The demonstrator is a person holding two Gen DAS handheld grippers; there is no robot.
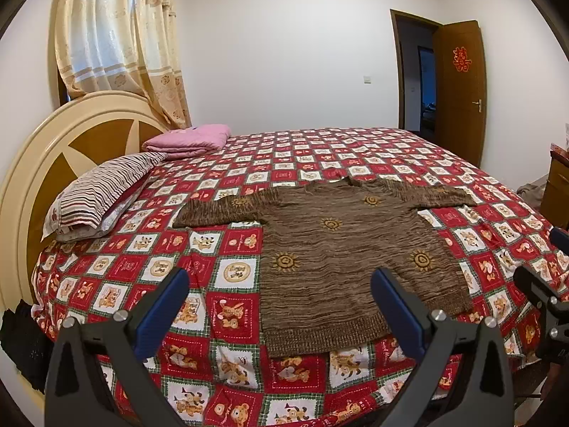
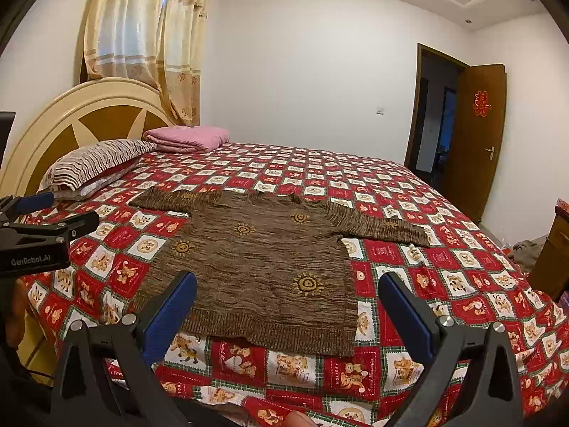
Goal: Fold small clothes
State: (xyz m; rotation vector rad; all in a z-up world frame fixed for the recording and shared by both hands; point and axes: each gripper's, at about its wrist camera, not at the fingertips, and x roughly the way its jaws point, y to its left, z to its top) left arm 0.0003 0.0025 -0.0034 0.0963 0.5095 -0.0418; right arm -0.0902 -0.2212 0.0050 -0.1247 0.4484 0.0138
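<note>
A small brown knitted sweater (image 1: 341,249) with yellow sun patterns lies flat on the bed, both sleeves spread out, hem toward me. It also shows in the right wrist view (image 2: 263,267). My left gripper (image 1: 281,284) is open and empty, held above the bed near the sweater's hem at its left side. My right gripper (image 2: 288,288) is open and empty, held above the hem at the sweater's right side. The right gripper also shows at the right edge of the left wrist view (image 1: 544,277), and the left gripper at the left edge of the right wrist view (image 2: 46,213).
The bed has a red checked quilt (image 1: 231,270) with bear pictures. A striped pillow (image 1: 103,192) and a folded pink blanket (image 1: 188,140) lie by the round headboard (image 1: 46,149). A wooden door (image 1: 458,89) stands open at the far right. A cabinet (image 1: 558,188) stands right of the bed.
</note>
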